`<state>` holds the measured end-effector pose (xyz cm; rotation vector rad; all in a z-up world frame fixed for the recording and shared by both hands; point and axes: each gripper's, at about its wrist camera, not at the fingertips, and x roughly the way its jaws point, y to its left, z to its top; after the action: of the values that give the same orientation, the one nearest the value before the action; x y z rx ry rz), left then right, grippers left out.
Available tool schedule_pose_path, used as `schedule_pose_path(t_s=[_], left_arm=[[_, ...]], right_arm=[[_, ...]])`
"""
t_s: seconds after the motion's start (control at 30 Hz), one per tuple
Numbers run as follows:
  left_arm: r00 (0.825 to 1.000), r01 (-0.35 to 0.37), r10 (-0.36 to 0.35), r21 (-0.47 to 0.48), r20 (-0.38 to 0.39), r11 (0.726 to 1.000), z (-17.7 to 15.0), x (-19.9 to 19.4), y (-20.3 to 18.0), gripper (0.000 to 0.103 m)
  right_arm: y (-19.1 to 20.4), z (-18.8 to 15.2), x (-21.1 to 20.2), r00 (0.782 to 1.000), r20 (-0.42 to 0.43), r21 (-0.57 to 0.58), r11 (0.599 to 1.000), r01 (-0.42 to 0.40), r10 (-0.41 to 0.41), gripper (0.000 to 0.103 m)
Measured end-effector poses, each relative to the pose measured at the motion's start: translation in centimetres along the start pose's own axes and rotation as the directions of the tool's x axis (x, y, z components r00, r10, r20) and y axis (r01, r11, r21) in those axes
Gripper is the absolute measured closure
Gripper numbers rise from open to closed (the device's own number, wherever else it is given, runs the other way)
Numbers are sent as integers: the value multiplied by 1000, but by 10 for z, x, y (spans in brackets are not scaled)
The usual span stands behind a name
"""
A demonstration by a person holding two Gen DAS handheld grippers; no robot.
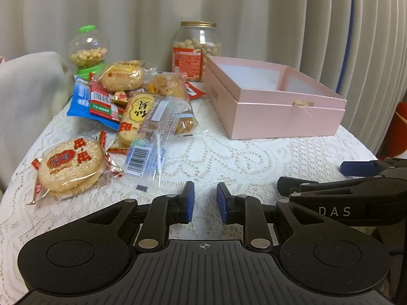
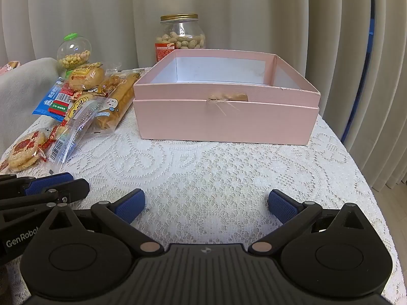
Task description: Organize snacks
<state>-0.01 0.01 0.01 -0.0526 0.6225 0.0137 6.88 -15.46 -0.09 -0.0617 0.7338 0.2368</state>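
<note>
Several snack packets [image 1: 137,117], in crinkled clear and printed film and holding round sesame crackers and rice cakes, lie heaped left of the pink cardboard box [image 2: 226,117], which is rectangular, matte and open-topped. Behind the box stands a glass jar [image 2: 180,36] with a gold lid. Under the box is a white lace cloth [image 2: 216,178]. Left gripper [image 1: 205,202]: jaws nearly closed, nothing between them. Right gripper [image 2: 206,207]: spread wide, empty.

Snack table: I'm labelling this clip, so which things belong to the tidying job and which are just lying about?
Belongs to the job:
- pile of wrapped snacks
- round rice cracker pack
- pink box, open, apparently empty

Just lying about:
- peanut jar
- green candy dispenser
- grey cloth
- lace tablecloth
</note>
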Motion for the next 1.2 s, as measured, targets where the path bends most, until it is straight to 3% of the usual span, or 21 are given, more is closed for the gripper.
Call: schedule_pose_path(t_s=[1.2], left_arm=[[1000,-6,6,9,-1,1000,0,1,-1,78]], right_arm=[[0,0,1,1000,-3,-3,1000,2,-2,0]])
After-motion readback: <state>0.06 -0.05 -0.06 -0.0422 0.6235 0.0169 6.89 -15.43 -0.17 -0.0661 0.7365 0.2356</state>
